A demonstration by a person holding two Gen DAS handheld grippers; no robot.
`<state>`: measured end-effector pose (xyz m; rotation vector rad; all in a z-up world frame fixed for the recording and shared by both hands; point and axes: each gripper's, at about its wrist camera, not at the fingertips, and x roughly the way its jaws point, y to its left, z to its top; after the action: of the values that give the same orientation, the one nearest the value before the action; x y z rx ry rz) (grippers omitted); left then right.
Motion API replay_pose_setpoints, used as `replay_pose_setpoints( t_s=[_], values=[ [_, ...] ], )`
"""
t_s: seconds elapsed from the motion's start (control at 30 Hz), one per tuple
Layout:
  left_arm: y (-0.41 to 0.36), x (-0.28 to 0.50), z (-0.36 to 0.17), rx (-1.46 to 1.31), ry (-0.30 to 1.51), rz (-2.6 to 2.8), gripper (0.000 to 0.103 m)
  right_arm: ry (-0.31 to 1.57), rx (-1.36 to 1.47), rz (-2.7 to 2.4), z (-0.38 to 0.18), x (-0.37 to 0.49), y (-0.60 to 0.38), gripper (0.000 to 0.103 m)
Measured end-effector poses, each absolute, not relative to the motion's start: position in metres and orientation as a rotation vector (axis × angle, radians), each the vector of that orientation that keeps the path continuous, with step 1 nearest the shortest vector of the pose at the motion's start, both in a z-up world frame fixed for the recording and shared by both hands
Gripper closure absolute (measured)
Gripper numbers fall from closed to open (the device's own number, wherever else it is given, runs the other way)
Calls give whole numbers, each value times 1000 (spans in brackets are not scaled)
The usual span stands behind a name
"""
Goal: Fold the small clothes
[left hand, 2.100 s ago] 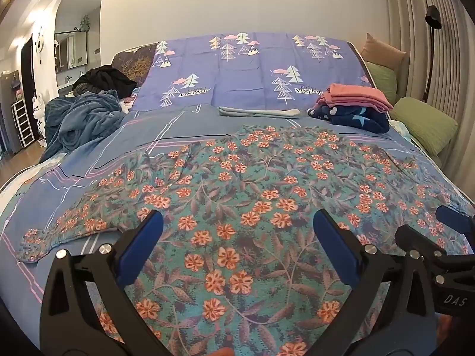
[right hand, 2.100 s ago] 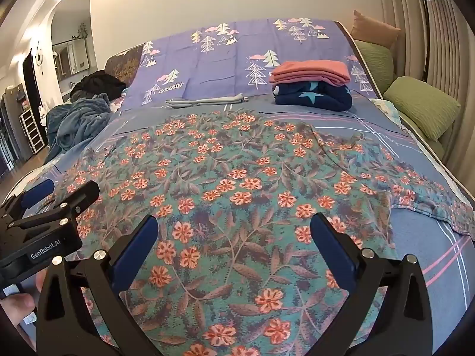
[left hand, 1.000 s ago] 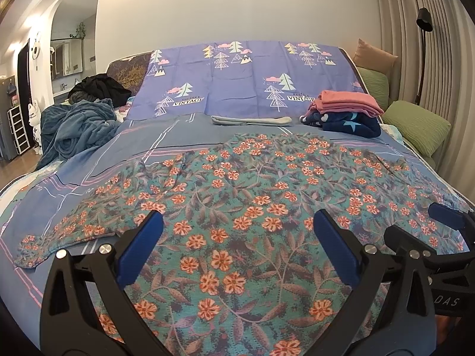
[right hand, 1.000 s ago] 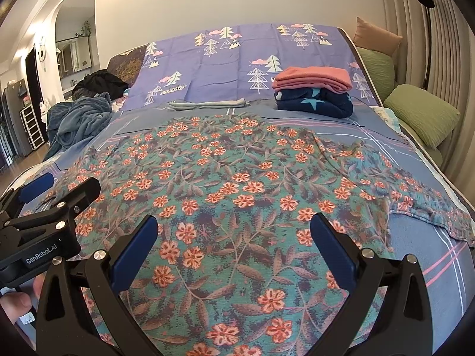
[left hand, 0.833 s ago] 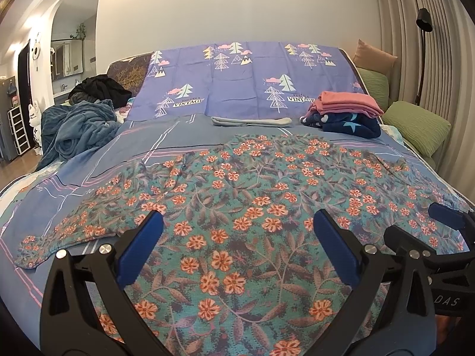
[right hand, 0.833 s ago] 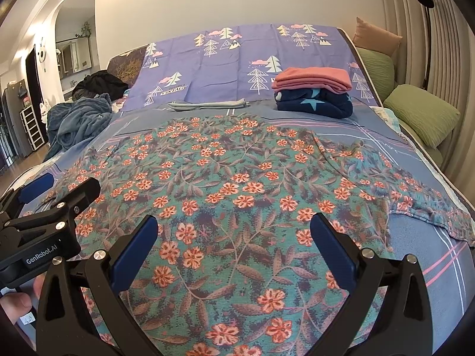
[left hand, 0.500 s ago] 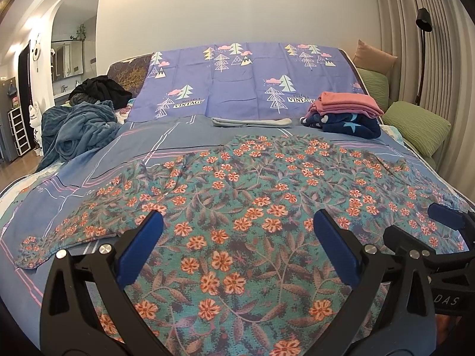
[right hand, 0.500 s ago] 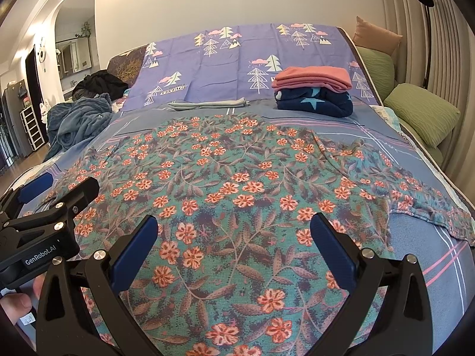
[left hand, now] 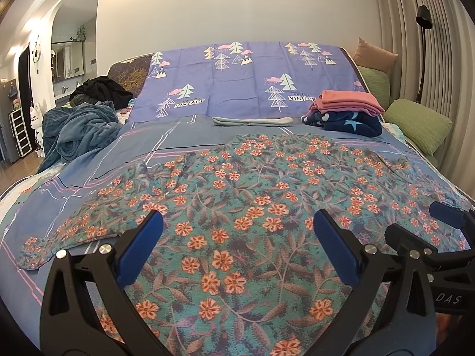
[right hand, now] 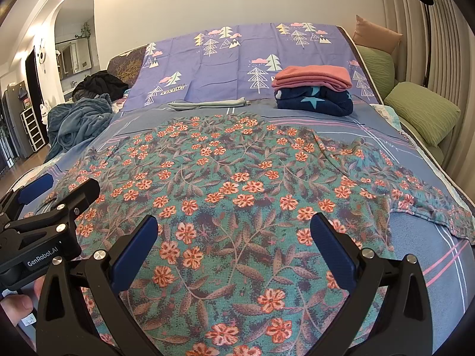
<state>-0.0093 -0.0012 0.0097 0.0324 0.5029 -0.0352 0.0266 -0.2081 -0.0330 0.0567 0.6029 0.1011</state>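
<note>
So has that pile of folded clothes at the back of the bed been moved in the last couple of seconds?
No. The folded pile sits at the same spot against the tree-print sheet, pink on top of navy; only the cameras shifted slightly.

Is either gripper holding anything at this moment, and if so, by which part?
Nothing is held. The left gripper and right gripper are both open above the spread floral garment.

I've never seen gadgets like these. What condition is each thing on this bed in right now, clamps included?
Floral garment: spread flat, unfolded, sleeves out to both sides.
Left gripper: open, empty, over the garment's near edge.
Right gripper: open, empty, over the garment's near edge.
Pink garment: folded, on top of the stack.
Navy star garment: folded, under the pink one.
Grey-green garment: folded flat.
Blue blanket: crumpled in a heap.
</note>
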Motion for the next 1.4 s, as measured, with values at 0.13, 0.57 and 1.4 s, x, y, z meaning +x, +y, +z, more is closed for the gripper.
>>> replay_pose_setpoints(
  t_s=[0.13, 0.57, 1.4],
  values=[
    [-2, -9, 8, 34, 503, -35, 2, 600, 60, 101, -34, 26, -209, 1],
    [0, -9, 5, 12, 512, -43, 2, 605, 75, 104, -36, 27, -211, 1],
    [328, -68, -39, -835, 621, 232, 32, 626, 157, 133, -39, 30, -225, 1]
  ],
)
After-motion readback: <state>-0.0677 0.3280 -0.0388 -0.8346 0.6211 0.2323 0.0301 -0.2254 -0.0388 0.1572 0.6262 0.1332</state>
